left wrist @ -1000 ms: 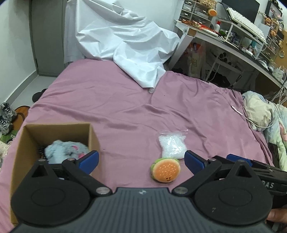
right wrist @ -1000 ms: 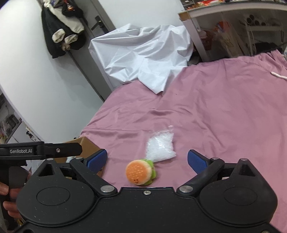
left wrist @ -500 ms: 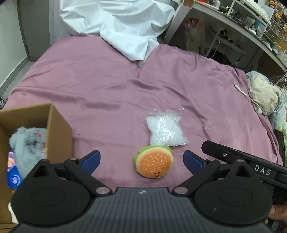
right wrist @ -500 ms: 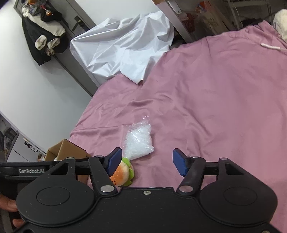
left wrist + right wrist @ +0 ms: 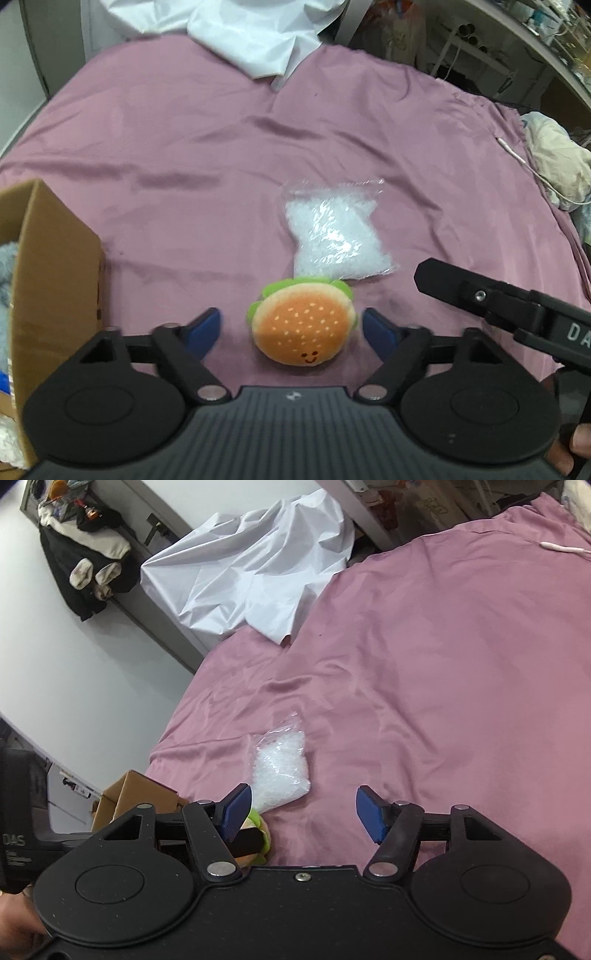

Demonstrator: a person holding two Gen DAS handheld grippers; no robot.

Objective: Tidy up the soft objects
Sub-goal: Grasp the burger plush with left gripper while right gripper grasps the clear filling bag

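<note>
A burger plush (image 5: 303,325) lies on the pink bedsheet (image 5: 221,147). My left gripper (image 5: 291,328) straddles it, and the jaws are closing with a small gap still showing at each blue pad. Just beyond the burger lies a clear bag of white pellets (image 5: 336,236). In the right wrist view my right gripper (image 5: 304,812) stands open over bare sheet, with the bag (image 5: 280,771) just ahead of its left fingertip. The burger (image 5: 258,827) peeks out behind that finger. A cardboard box (image 5: 48,277) at the left holds a grey plush (image 5: 7,266).
A crumpled white sheet (image 5: 251,572) lies at the bed's far end. A white cable (image 5: 517,155) and rumpled bedding (image 5: 554,166) sit at the right edge. Dark clothes (image 5: 85,565) hang by the wall. The right gripper's body (image 5: 498,306) reaches in from the right.
My left gripper has come down over the burger and its jaws have narrowed around it. The right gripper's jaws have also narrowed, and it has moved closer to the bag.
</note>
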